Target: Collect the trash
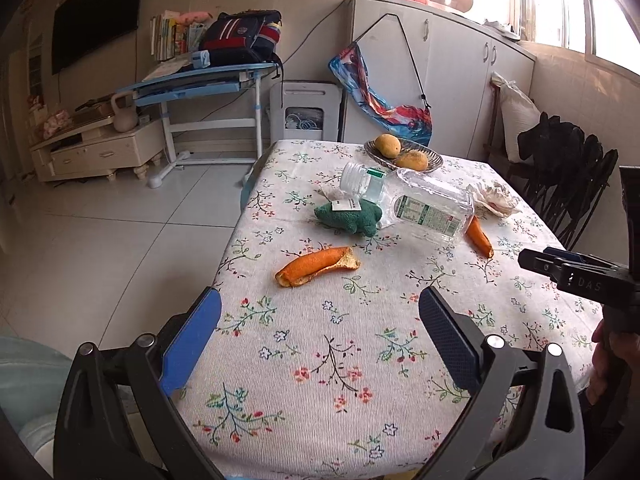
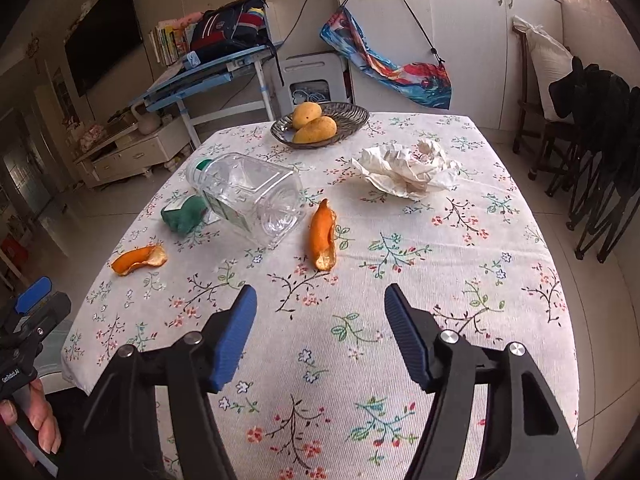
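Two curled orange peels [image 2: 323,236] [image 2: 139,260], crumpled tissue [image 2: 408,170], clear bottle [image 2: 250,196] on its side; L tongs [image 1: 320,324] & R tongs [image 2: 320,320] both agape, empty.

I'm seeing bare tablecloth [image 2: 360,360] lying open nearer me than the toppled bottle [image 2: 256,196]. Peels are flanking the bottle, one [image 2: 323,236] right, one [image 2: 140,260] left; crumpled tissue [image 2: 408,172] is sitting farther right.
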